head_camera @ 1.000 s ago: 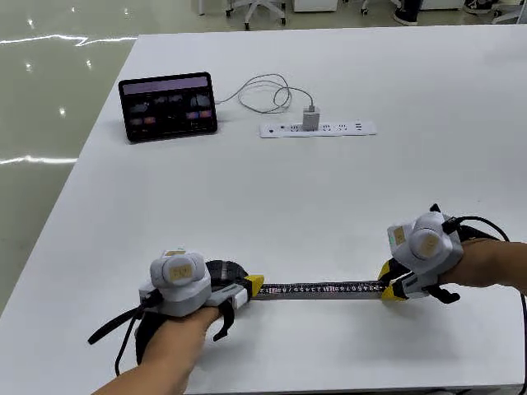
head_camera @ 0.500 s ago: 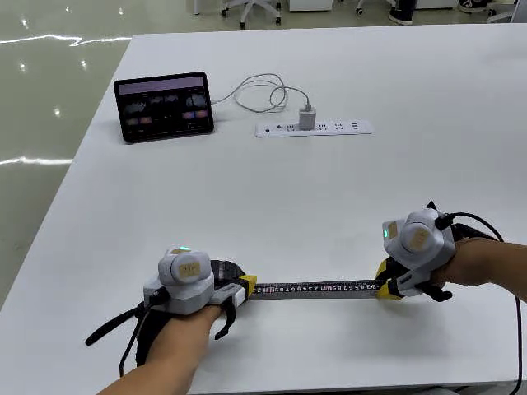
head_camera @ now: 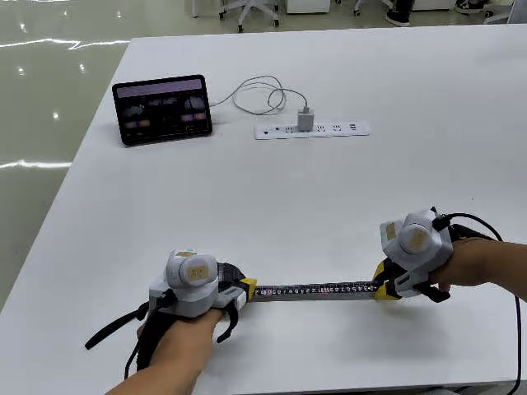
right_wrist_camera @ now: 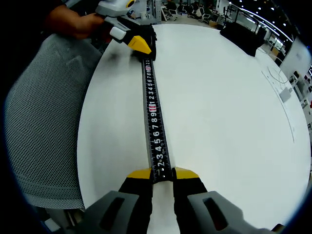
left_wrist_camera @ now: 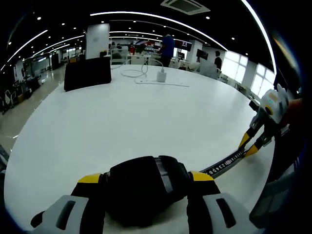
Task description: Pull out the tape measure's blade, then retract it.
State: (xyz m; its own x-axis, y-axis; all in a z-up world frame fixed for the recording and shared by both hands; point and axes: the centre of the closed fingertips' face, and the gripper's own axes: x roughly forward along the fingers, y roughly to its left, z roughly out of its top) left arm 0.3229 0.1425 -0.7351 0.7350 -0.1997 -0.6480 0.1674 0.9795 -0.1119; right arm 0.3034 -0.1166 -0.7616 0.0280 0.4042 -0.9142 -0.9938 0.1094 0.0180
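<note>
Two grippers sit along the near edge of the worktop (head_camera: 346, 197): we have the left gripper (left_wrist_camera: 146, 178) clamped around the black tape measure case (left_wrist_camera: 144, 195), and the right gripper (right_wrist_camera: 161, 174) pinching the blade (right_wrist_camera: 152, 112) at its tip. Blade lies flat, numbers up, stretched between them roughly parallel to that edge; tablet (head_camera: 162, 108) and power strip (head_camera: 311, 129) sit well apart from it, toward the far side, tablet near the left edge.
</note>
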